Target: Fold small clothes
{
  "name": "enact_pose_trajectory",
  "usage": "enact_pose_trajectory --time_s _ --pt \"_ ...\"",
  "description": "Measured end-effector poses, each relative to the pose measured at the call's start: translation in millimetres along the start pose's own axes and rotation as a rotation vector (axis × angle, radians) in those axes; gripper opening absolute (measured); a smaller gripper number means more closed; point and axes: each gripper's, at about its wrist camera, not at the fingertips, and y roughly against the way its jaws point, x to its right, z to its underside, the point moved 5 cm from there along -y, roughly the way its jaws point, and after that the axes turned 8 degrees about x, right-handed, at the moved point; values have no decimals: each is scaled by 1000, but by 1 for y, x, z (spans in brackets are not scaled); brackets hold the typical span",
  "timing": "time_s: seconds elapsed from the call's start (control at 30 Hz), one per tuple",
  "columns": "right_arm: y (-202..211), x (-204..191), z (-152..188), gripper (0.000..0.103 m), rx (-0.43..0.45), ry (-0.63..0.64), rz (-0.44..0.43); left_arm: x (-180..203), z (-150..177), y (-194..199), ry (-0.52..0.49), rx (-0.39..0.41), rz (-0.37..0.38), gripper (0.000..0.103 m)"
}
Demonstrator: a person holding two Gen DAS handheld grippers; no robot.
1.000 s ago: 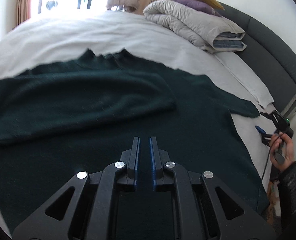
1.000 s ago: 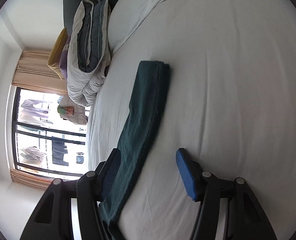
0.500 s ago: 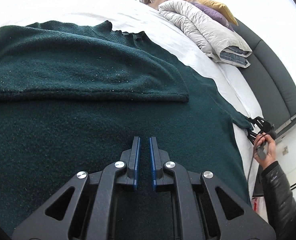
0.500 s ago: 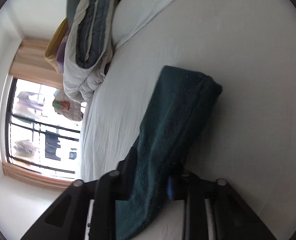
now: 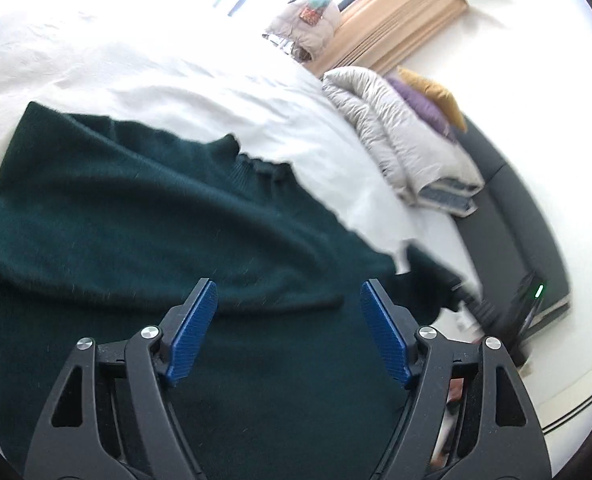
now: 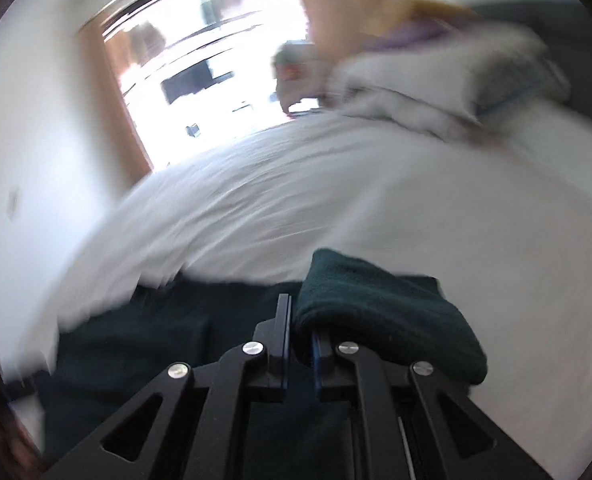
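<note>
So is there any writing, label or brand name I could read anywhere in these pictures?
None can be read.
The dark green sweater shows no tag or print.
The bag by the curtain has a colourful patch, too blurred to tell whether it holds words.
The right wrist view is motion-blurred throughout.

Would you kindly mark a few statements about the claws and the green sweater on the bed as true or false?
1. The left claw is open above the sweater. True.
2. The right claw is open and holds nothing. False: it is shut on a sweater sleeve.
3. The sweater lies on a white bed sheet. True.
4. The folded duvet lies on top of the sweater. False: it sits apart, near the headboard.
</note>
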Motion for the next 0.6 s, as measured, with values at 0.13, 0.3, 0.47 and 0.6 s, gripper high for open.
enact_pose_trajectory --time_s 0.13,0.3,0.47,0.6 --pt "-34 -79 34 8 -87 188 -53 7 -18 -15 83 -63 95 74" --pt "-49 -112 59 8 -84 479 59 25 -17 -45 96 -153 153 74" --pt "-60 -151 122 8 -95 1128 203 13 -3 -68 144 -204 161 74" --pt "-54 -150 133 8 -80 1260 226 -1 9 -84 165 -266 170 74"
